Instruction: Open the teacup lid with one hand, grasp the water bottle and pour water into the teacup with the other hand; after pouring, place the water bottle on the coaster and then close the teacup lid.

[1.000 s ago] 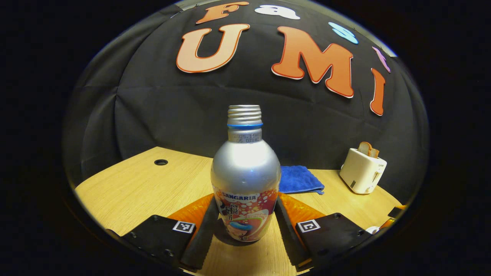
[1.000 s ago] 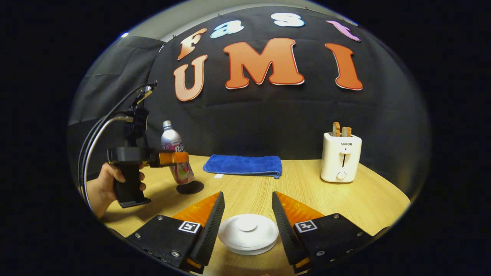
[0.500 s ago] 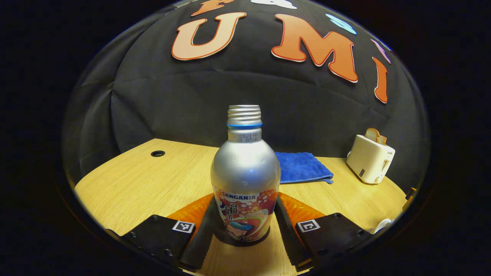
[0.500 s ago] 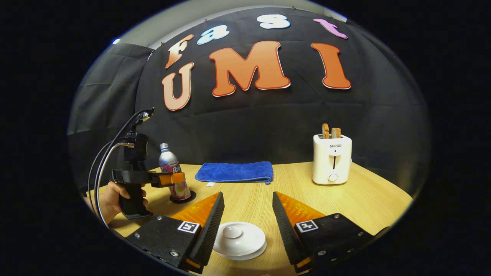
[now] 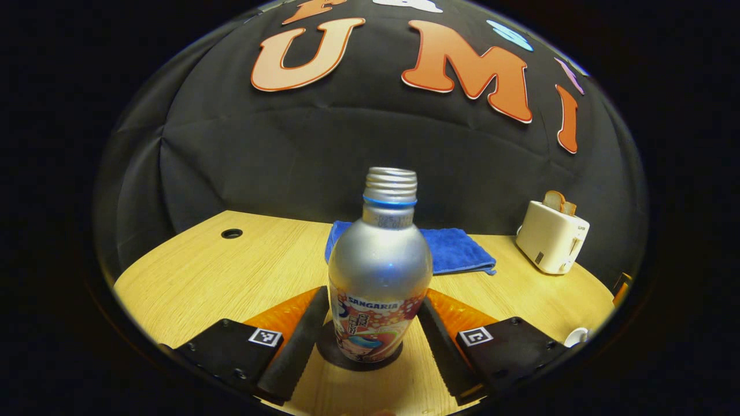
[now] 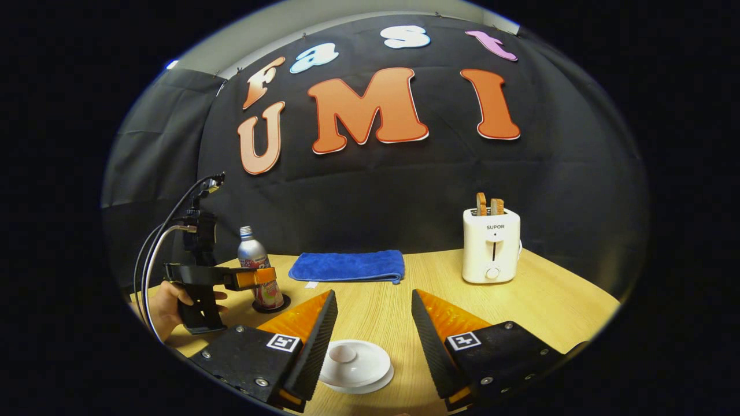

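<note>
Since a moment ago your left gripper [image 5: 370, 341] has spread off the smooth, dentable silver metal bottle [image 5: 378, 277], now standing on its dark round coaster [image 5: 329, 355]; regrip its labelled belly. Your right gripper [image 6: 370, 323] gapes wide, empty, above the fragile white lid [image 6: 354, 361].

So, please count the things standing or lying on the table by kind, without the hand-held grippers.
Water bottle: 1
Coaster: 1
Teacup lid: 1
Blue cloth: 1
Toaster: 1
Total: 5

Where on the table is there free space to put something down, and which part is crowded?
Free: the bare wood between the blue towel and the toaster, and the stretch left of the bottle, toward the table's hole. Crowded: near the coaster, where the left gripper flanks the bottle, and around the teacup lid between the right gripper fingers.
</note>
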A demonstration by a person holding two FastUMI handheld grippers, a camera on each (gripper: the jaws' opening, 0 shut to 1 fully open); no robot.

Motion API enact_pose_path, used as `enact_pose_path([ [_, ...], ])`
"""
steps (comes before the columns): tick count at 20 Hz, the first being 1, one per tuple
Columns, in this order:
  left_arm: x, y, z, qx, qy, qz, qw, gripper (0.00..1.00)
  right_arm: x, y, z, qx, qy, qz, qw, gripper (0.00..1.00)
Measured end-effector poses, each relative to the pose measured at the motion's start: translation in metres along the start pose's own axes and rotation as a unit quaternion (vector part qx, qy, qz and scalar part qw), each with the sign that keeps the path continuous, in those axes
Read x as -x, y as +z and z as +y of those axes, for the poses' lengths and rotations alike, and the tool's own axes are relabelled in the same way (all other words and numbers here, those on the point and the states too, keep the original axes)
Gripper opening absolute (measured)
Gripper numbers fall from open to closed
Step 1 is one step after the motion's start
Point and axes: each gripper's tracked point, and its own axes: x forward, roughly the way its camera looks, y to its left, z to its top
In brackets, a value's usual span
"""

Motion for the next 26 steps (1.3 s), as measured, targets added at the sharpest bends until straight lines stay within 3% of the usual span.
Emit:
enact_pose_path([
  [7,0.029,0.005,-0.006,-0.04,0.003,-0.018,0.999,0.96,0.014,0.017,0.015,0.009,0.011,-0.02,1.0,0.77],
  [13,0.064,0.003,-0.013,-0.043,-0.001,-0.027,0.999,0.96,0.034,0.031,0.028,0.017,0.024,-0.038,0.999,0.77],
  [18,0.115,0.03,-0.016,-0.05,0.004,-0.074,0.996,0.95,0.05,0.045,0.035,0.025,0.026,-0.054,0.998,0.77],
  [26,0.214,0.078,0.0,-0.07,0.039,-0.175,0.981,0.94,0.069,0.075,0.047,0.042,0.002,-0.093,0.995,0.84],
])
